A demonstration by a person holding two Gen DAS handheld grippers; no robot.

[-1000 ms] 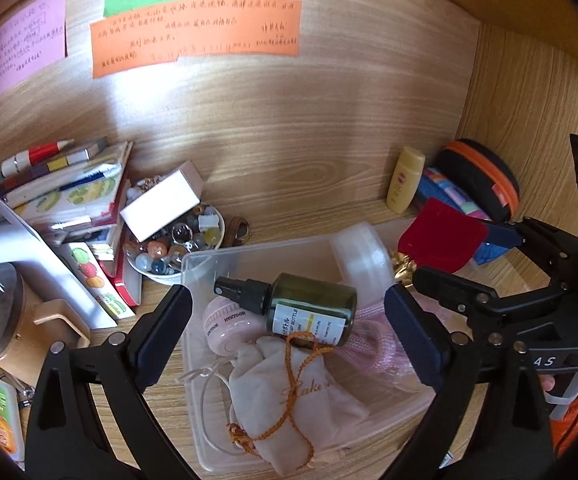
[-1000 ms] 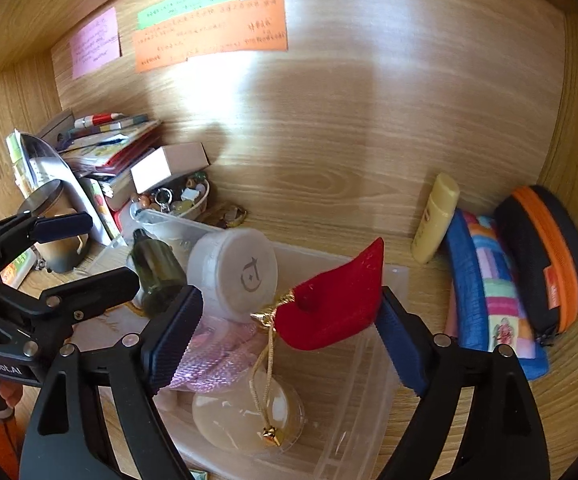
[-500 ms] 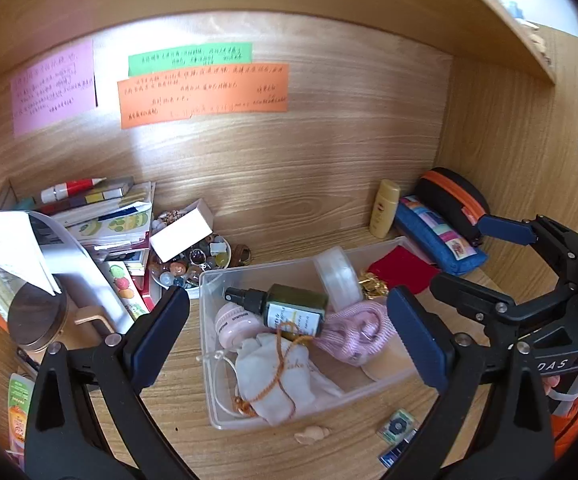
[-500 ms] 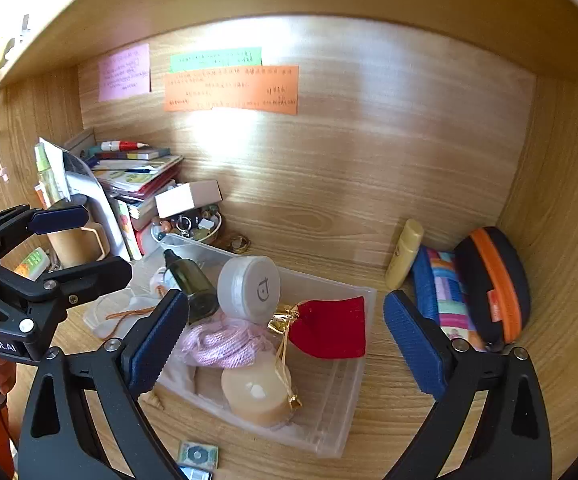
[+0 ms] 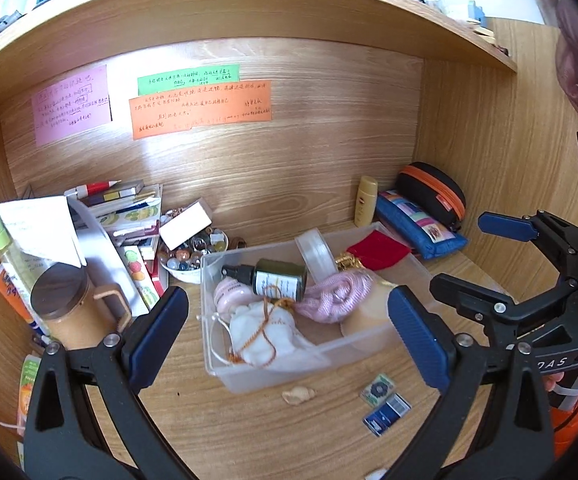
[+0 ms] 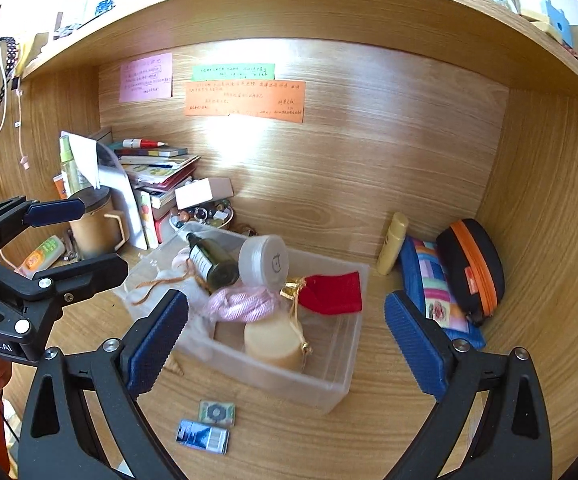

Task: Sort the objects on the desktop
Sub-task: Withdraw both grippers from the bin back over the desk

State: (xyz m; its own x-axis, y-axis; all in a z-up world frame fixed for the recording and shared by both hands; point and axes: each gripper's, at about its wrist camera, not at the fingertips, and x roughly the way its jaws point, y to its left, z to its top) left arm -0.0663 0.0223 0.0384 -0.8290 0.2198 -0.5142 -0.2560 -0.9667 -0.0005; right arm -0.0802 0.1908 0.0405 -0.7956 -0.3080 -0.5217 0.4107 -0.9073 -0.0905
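Observation:
A clear plastic box (image 5: 273, 376) (image 6: 329, 388) stands mid-desk. It holds a red pouch (image 5: 377, 249) (image 6: 335, 292), a dark green spray bottle (image 5: 275, 278) (image 6: 213, 264), a white round jar (image 6: 265, 264), a pink cord (image 6: 241, 304), a white drawstring bag (image 5: 265, 332) and a beige jar (image 6: 275, 344). My left gripper (image 5: 289, 340) is open and empty, held back in front of the box. My right gripper (image 6: 287, 340) is open and empty, also in front of the box. A seashell (image 5: 299, 394) and two small packets (image 5: 385, 404) (image 6: 209, 426) lie on the desk before the box.
Stacked books (image 6: 157, 172), a wooden-lidded mug (image 5: 69, 312) and a bowl of beads (image 5: 187, 256) crowd the left. A yellow tube (image 6: 393, 242), a blue patchwork pouch (image 6: 433, 288) and a black-orange case (image 6: 473, 268) sit at the right wall. A shelf runs overhead.
The right gripper released the red pouch into the box. Both grippers have pulled back and up from the box, so more of the desk and shelf shows.

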